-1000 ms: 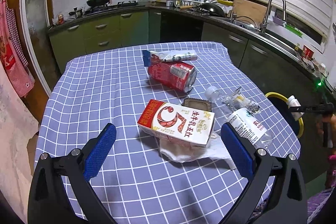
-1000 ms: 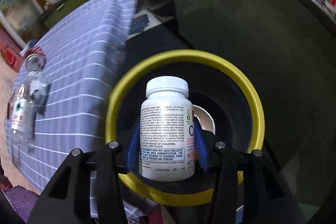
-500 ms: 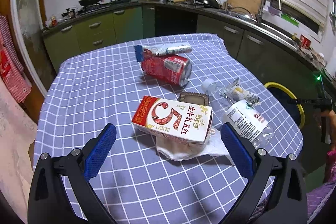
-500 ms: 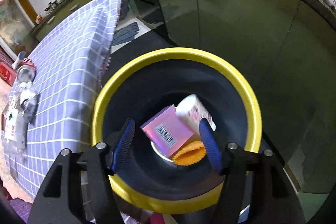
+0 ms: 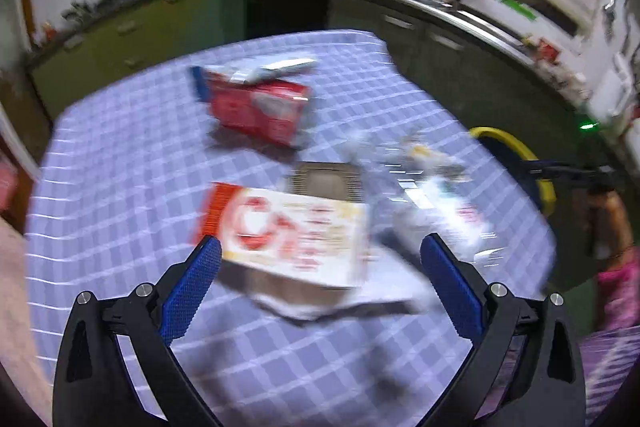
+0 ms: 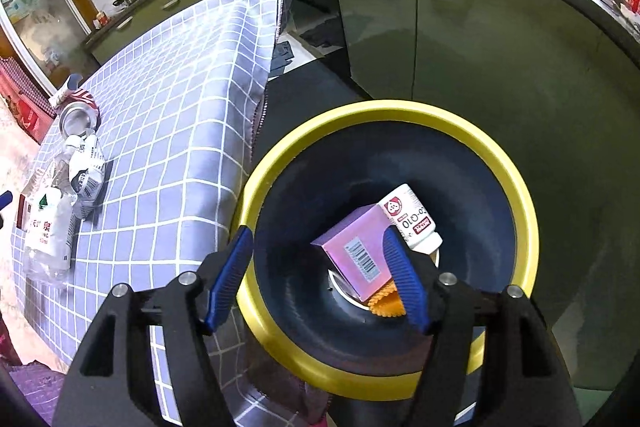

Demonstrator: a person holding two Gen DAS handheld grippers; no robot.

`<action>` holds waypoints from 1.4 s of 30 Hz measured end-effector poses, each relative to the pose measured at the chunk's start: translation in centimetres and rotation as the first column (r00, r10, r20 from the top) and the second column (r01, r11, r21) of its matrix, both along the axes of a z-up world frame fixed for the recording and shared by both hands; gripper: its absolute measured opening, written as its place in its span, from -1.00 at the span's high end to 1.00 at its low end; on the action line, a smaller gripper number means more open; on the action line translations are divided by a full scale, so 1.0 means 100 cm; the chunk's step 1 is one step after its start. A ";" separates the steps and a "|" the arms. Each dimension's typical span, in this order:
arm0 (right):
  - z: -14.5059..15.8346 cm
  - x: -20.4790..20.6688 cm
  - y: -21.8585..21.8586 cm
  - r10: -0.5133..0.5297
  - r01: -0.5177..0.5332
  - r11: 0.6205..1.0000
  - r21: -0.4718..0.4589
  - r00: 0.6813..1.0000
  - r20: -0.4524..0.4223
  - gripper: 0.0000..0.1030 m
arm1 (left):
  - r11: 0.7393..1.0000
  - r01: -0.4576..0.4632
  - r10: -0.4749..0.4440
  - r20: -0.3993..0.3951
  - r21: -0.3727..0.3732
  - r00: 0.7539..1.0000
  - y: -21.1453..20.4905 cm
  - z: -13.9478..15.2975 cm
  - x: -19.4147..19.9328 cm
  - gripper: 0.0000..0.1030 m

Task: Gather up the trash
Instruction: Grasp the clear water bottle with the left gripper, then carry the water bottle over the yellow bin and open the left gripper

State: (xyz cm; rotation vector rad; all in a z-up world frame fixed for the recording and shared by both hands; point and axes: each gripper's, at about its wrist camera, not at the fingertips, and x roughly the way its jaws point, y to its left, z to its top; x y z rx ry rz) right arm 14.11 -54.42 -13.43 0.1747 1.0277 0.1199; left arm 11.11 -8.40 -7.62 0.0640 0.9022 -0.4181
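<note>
In the blurred left wrist view, a red-and-white milk carton (image 5: 280,227) lies on a crumpled white tissue (image 5: 340,307) on the checked tablecloth (image 5: 120,187). My left gripper (image 5: 320,245) hovers open just before the carton, one blue pad on either side. Behind it lie a red can (image 5: 260,107), a brown tray (image 5: 324,181) and a clear plastic bottle (image 5: 440,203). My right gripper (image 6: 317,235) hangs over the yellow-rimmed bin (image 6: 384,111), its jaws still opening with nothing between them. In the bin lie a white pill bottle (image 6: 412,219), a pink box (image 6: 356,251) and an orange scrap (image 6: 386,301).
The bin stands on the floor just off the table's edge (image 6: 260,99), with green cabinets (image 6: 440,47) close behind it. On the table the right wrist view shows the plastic bottle (image 6: 48,227), a crumpled wrapper (image 6: 86,171) and the can (image 6: 78,111). A hand (image 5: 608,215) shows at the right.
The right gripper let go of the white pill bottle, which now lies in the bin, and its jaws spread wider. The left gripper tilted down and came closer to the carton.
</note>
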 end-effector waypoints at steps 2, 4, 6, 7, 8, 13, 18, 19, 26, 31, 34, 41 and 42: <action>0.000 0.002 0.002 0.007 -0.007 1.000 0.003 1.000 0.000 -0.25 | 0.999 0.014 -0.014 -0.019 -0.028 1.000 -0.017 0.004 -0.002 -0.91; 0.000 0.004 0.005 0.012 -0.012 1.000 0.005 1.000 0.001 -0.25 | 0.998 0.045 -0.048 -0.060 -0.052 0.997 -0.039 0.009 0.001 -0.90; 0.000 0.006 0.005 0.019 -0.019 1.000 0.009 1.000 0.003 -0.25 | 0.995 0.077 -0.084 -0.114 -0.064 0.990 -0.064 0.011 0.004 -0.90; 0.000 0.007 0.007 0.021 -0.021 1.000 0.011 1.000 0.004 -0.25 | 0.995 0.083 -0.090 -0.136 -0.054 0.987 -0.073 0.011 0.006 -0.90; 0.001 0.007 0.006 0.024 -0.024 1.000 0.015 1.000 0.007 -0.25 | 0.996 0.086 -0.090 -0.159 -0.036 0.983 -0.083 0.011 0.010 -0.87; -0.001 0.000 0.005 0.040 -0.041 0.998 0.047 0.999 0.022 -0.29 | 0.998 0.047 -0.036 -0.290 0.032 0.956 -0.112 -0.001 0.033 -0.84; -0.007 -0.001 0.004 0.059 -0.060 0.996 0.063 0.998 0.019 -0.29 | 0.999 0.018 0.003 -0.390 0.051 0.921 -0.123 -0.020 0.039 -0.81; -0.008 -0.001 0.003 0.059 -0.060 0.996 0.070 0.998 0.020 -0.29 | 0.998 0.012 0.012 -0.405 0.058 0.914 -0.124 -0.024 0.041 -0.80; -0.012 -0.001 0.002 0.073 -0.075 0.993 0.093 0.997 0.024 -0.29 | 0.991 -0.037 0.093 -0.446 0.131 0.890 -0.124 -0.047 0.058 -0.67; -0.013 -0.002 0.000 0.070 -0.072 0.992 0.100 0.997 0.023 -0.29 | 0.985 -0.027 0.105 -0.467 0.172 0.878 -0.129 -0.059 0.064 -0.66; -0.013 -0.003 -0.001 0.069 -0.071 0.992 0.103 0.997 0.023 -0.29 | 0.982 -0.021 0.108 -0.469 0.187 0.876 -0.131 -0.064 0.068 -0.59; -0.012 -0.002 0.000 0.074 -0.075 0.992 0.105 0.997 0.021 -0.29 | 0.984 -0.015 0.097 -0.461 0.179 0.882 -0.123 -0.064 0.071 -0.39; -0.012 -0.002 0.001 0.075 -0.077 0.991 0.106 0.997 0.022 -0.29 | 0.985 -0.015 0.093 -0.459 0.171 0.884 -0.121 -0.062 0.070 -0.39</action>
